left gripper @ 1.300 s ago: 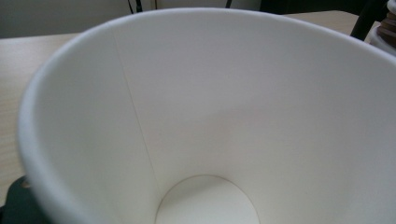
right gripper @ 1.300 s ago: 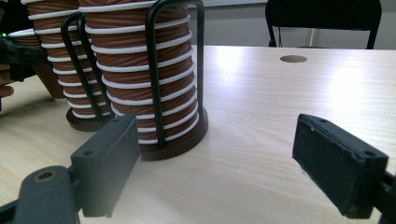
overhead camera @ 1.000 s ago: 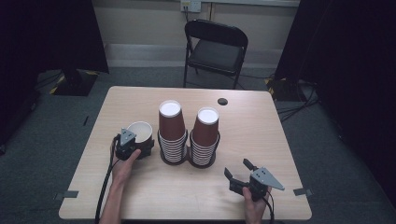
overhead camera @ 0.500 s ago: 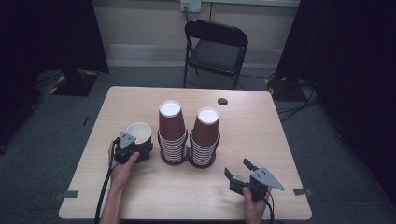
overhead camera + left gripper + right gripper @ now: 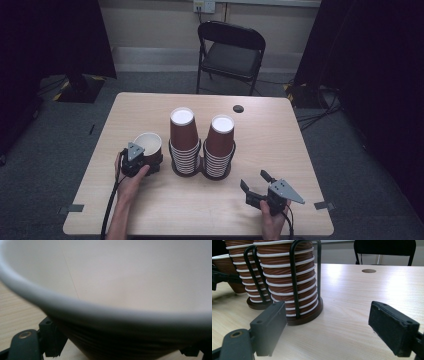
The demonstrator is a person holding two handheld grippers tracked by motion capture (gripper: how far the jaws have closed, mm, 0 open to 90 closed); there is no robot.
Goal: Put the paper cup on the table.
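No text, label, brand, number or sign is showing legibly anywhere. The brown paper cups [image 5: 182, 131] are presenting plain ribbed walls and blank white insides, the tabletop [image 5: 280, 145] is bearing no marking, and the grey plate on the right tool [image 5: 256, 186] is carrying no print.
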